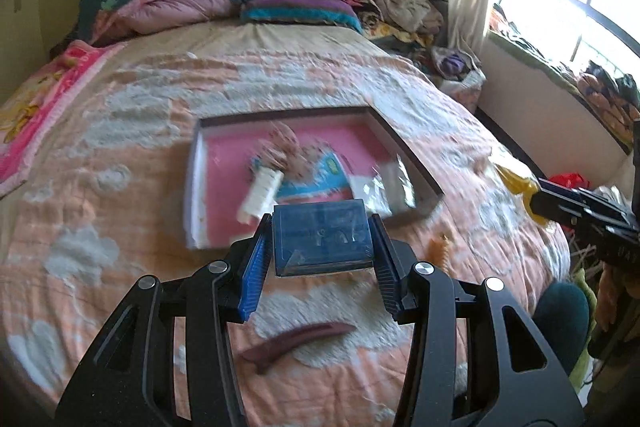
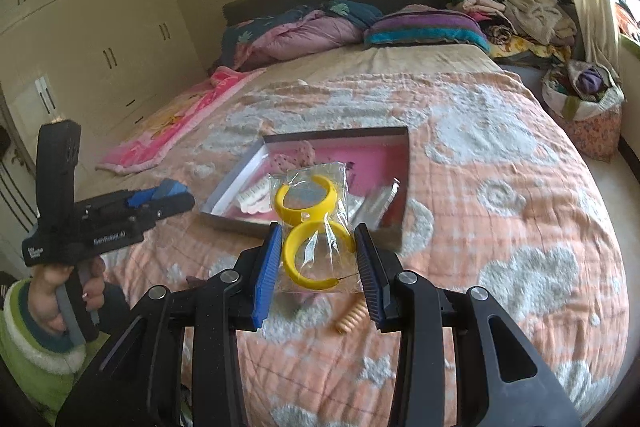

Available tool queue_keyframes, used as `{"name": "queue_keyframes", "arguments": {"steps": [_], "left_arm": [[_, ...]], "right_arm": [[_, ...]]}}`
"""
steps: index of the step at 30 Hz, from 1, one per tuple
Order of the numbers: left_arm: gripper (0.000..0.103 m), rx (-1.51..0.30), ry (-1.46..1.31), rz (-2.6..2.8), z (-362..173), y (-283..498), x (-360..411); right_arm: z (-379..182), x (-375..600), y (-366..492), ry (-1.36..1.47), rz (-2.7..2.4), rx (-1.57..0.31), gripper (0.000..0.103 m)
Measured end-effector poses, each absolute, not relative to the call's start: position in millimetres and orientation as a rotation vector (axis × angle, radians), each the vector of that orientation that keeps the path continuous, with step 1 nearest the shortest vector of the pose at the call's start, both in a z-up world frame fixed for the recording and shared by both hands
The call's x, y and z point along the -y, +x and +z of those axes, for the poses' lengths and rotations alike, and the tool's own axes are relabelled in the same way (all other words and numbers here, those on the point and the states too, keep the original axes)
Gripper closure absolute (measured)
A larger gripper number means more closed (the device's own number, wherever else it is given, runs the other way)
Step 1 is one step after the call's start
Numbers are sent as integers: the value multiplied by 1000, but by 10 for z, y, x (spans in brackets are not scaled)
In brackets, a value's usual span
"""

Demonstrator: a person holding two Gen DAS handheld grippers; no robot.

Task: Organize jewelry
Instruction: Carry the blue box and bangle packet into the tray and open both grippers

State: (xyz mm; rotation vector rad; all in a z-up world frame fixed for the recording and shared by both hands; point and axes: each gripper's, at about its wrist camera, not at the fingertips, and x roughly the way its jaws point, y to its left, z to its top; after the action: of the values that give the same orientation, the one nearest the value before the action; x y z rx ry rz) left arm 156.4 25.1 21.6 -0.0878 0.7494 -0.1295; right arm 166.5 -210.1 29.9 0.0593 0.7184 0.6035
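My left gripper (image 1: 321, 227) is shut on a small clear blue plastic case (image 1: 322, 237) with tiny jewelry inside, held above the bed just in front of the open box (image 1: 408, 155) with a pink lining. My right gripper (image 2: 316, 239) is shut on a clear plastic bag of yellow bangles (image 2: 312, 227), held above the bed near the box (image 2: 406, 163). The box holds a white comb-like clip (image 1: 262, 193), a blue card (image 1: 328, 179), a pink beaded item (image 1: 282, 147) and a clear packet (image 1: 384, 187). The left gripper also shows in the right wrist view (image 2: 160, 193).
A dark red hair clip (image 1: 296, 341) lies on the peach bedspread (image 1: 120, 131) under the left gripper. A tan spiral hair tie (image 2: 352, 315) lies under the right gripper. Pillows and clothes pile at the bed's head (image 2: 420, 23). A wardrobe (image 2: 92, 39) stands left.
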Motion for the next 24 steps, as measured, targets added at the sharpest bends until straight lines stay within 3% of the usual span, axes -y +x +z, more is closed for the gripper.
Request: {"name": "queue_keyframes", "arguments": {"steps": [24], "left_arm": [[64,-779,-52,-116,106,2304,-280]], "right_arm": [[450,1696,2603,48,573,-700,67]]}}
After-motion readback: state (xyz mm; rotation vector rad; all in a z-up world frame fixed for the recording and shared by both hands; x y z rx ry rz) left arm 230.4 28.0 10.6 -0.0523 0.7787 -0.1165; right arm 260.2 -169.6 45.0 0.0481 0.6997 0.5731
